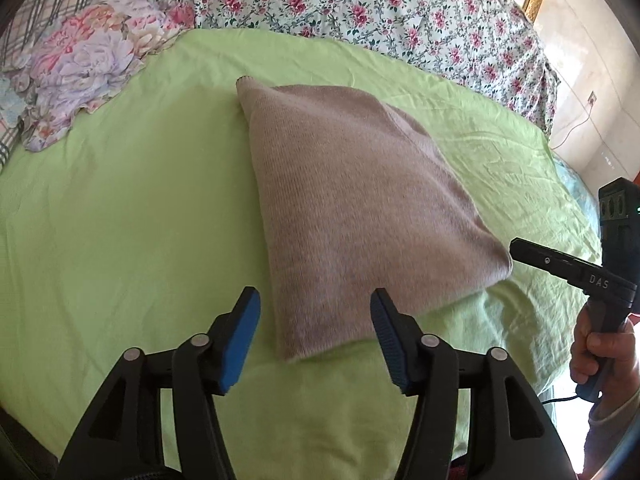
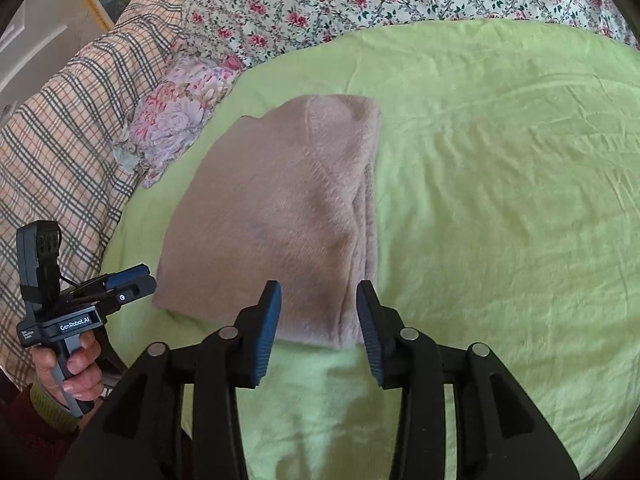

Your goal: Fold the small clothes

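— Green sheet [image 1: 120, 208] covers the bed, with a flowery blanket [image 1: 360, 4] behind it. Where is the sweater?

— My pink folded sweater [image 1: 352, 208] lies flat in the middle of the sheet.

— What are your tongs doing?

— My left tongs [image 1: 314, 340] are spread wide with nothing in them, just above the near corner. My right tongs [image 2: 318, 332] are spread wide too, empty, over the other near corner. A checked quilt [image 2: 68, 140] sits off to the side.
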A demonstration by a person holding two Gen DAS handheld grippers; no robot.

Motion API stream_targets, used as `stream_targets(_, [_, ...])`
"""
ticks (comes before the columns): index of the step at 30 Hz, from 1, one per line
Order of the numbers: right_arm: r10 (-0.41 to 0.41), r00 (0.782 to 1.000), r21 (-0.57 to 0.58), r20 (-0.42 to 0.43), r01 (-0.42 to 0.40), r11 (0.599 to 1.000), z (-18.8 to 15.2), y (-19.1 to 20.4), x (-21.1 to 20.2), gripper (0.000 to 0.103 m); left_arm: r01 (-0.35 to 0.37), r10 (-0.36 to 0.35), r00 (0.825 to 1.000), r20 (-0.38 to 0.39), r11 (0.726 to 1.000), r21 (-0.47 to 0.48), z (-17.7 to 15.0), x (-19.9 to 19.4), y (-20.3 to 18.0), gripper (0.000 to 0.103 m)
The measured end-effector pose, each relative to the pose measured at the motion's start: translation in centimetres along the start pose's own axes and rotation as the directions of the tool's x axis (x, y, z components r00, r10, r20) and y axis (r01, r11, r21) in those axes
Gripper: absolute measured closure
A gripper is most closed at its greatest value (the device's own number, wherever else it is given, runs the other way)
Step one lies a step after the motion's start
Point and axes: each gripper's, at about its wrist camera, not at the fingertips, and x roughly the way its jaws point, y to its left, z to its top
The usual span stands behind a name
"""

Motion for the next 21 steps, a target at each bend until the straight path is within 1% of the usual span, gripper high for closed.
stream_targets(3, [0.0, 1.0, -0.023, -0.009, 0.0, 1.0, -0.8, 0.7, -0.4, 0.055, -0.016, 0.016, 1.0, -0.006, 1.0, 0.012, -0.9, -0.4, -0.4, 0.037])
stream_targets(7, [0.007, 1.0, -0.032, -0.013, -0.007, 0.999, -1.4, 1.3, -0.7, 0.053, -0.026, 0.027, 1.0, -0.013, 0.999, 0.024, -1.7, -0.9, -0.3, 0.036])
stream_targets(11, [0.022, 1.0, -0.02, 0.004, -0.022, 1.0, -0.4, 1.0, -0.3, 0.053, -0.028, 0.028, 1.0, -0.012, 1.0, 0.015, -1.8, -1.1, 0.2, 0.035])
stream_targets(13, [0.035, 0.999, 0.009, 0.025, -0.036, 0.999, 0.9, 0.1, 0.3, 0.053, -0.028, 0.028, 1.0, -0.01, 1.0, 0.004, -1.4, -1.0, 0.6, 0.035])
stream_targets(17, [0.052, 0.998, 0.09, 0.032, -0.055, 0.994, 2.7, -2.1, 2.1, 0.053, -0.037, 0.037, 0.999, -0.007, 0.999, -0.015, -0.2, -0.5, 1.3, 0.035])
stream_targets(21, [0.087, 0.996, 0.138, -0.015, -0.084, 0.987, 3.6, -3.5, 4.9, 0.053, -0.038, 0.038, 0.999, -0.002, 0.998, -0.049, 1.1, 0.3, 2.0, 0.035])
